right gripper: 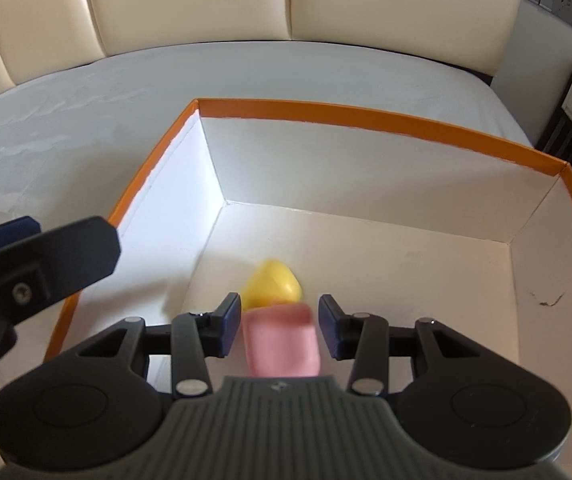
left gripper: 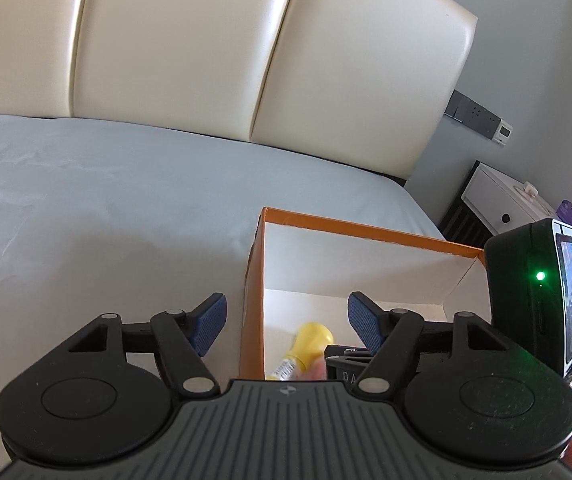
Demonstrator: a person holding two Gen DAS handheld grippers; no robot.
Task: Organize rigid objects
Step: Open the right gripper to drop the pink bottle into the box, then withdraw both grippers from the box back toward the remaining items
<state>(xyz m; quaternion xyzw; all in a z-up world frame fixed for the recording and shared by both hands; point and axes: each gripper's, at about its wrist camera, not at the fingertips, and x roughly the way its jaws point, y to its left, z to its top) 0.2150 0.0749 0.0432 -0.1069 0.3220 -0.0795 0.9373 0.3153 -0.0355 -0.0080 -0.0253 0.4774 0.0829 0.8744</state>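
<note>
Right wrist view: the right gripper (right gripper: 279, 330), spread open, flanked a blurred pink-and-yellow bottle (right gripper: 279, 320) inside an orange-rimmed box (right gripper: 366, 118); the left gripper (left gripper: 286, 322) was open too.

Glossy padded headboard (left gripper: 213, 48); matt cloth sheet (left gripper: 105, 184); matt card box (right gripper: 366, 120); smooth yellow plastic bottle (right gripper: 271, 284).

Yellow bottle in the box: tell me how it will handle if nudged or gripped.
The yellow bottle lies on its side on the box floor; its rounded body would probably roll if nudged. It looks like smooth plastic, so likely stiff, light, perhaps slippery. It is blurred, so details are unsure.
</note>
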